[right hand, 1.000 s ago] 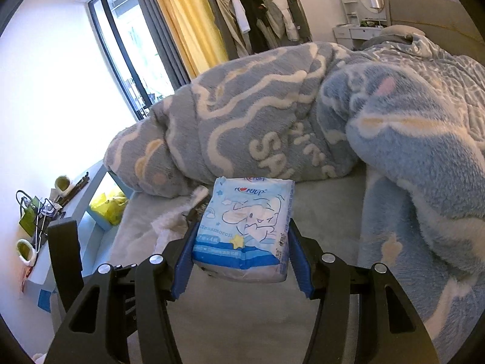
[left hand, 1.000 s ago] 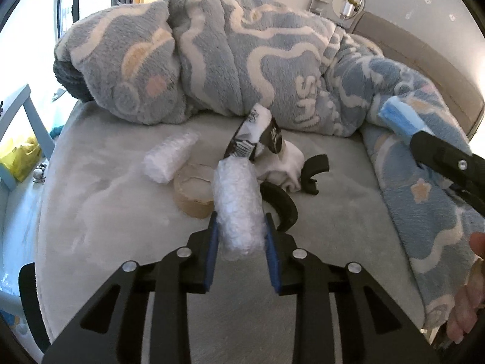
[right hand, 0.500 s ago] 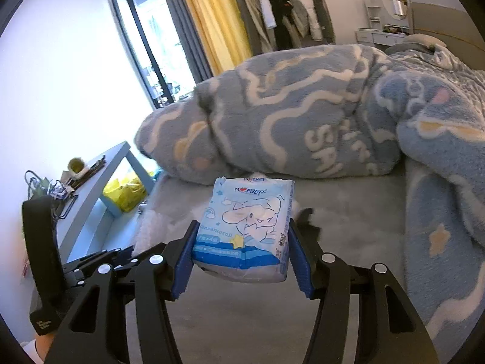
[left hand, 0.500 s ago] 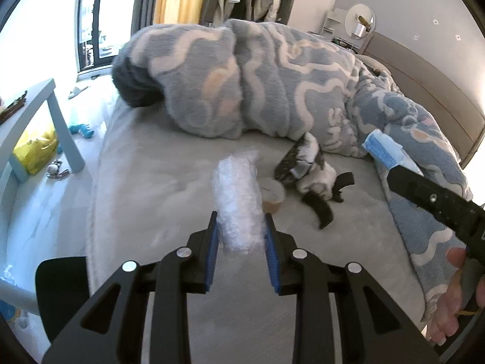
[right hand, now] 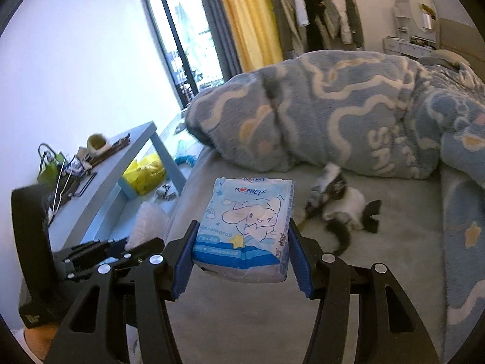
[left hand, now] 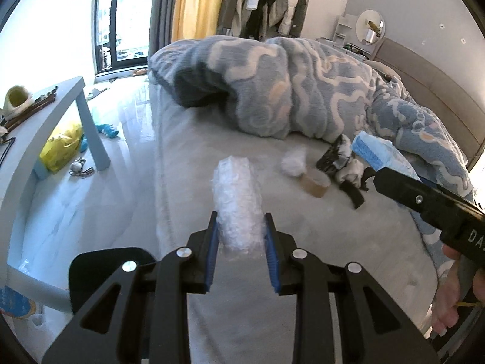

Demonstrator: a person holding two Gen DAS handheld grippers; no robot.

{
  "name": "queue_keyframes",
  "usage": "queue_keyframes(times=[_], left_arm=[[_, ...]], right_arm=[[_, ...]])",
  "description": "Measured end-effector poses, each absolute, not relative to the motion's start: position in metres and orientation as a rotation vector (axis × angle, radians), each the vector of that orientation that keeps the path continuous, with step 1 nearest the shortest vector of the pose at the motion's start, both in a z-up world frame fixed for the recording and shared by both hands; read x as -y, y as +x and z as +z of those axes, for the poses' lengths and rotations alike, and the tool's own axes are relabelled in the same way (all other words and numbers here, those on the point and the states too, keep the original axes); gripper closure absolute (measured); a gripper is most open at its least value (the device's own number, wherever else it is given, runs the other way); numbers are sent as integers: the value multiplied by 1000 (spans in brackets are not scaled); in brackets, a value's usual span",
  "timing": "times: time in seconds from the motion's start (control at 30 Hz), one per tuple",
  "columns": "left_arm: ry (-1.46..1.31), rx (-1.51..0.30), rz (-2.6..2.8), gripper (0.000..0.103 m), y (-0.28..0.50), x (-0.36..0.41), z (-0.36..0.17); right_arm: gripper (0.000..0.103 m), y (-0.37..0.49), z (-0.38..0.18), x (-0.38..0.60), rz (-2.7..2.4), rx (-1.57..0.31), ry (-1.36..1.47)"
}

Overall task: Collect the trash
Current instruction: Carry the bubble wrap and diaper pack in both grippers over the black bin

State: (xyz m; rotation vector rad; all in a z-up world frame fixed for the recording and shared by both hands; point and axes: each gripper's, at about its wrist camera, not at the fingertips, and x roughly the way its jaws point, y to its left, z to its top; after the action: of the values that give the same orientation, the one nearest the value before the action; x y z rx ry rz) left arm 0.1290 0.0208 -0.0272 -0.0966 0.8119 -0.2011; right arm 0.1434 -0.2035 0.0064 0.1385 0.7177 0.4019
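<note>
The bubble wrap roll (left hand: 238,203) is clear crinkled plastic film with a dull sheen. The tissue pack (right hand: 247,230) has a glossy printed plastic wrapper, slightly creased. The left gripper (left hand: 241,239) and right gripper (right hand: 241,257) are matt black plastic with shiny metal screws; their fingers (left hand: 211,254) carry ribbed blue rubbery pads. The blanket (left hand: 288,91) is thick fluffy fleece, the bed (left hand: 188,157) a short-piled soft grey cloth. The tape roll (left hand: 315,183) looks like brown paper. The floor (left hand: 91,194) is polished and reflective, and the tabletop (right hand: 100,179) smooth matt grey.
</note>
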Motion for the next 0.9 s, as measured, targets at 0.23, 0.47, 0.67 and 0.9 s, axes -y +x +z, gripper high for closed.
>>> queue_keyframes(times=[0.23, 0.47, 0.67, 0.9], left_arm=[[-97, -812, -169, 73, 119, -60, -29], [-91, -846, -128, 73, 117, -103, -42], [-114, -908, -109, 73, 111, -139, -62], [-137, -1033, -88, 72, 107, -176, -99]], right_arm=[[46, 138, 4, 163, 449, -743, 87], [46, 139, -3, 119, 496, -771, 44], [46, 137, -12, 75, 547, -800, -6], [46, 131, -21, 23, 612, -824, -36]])
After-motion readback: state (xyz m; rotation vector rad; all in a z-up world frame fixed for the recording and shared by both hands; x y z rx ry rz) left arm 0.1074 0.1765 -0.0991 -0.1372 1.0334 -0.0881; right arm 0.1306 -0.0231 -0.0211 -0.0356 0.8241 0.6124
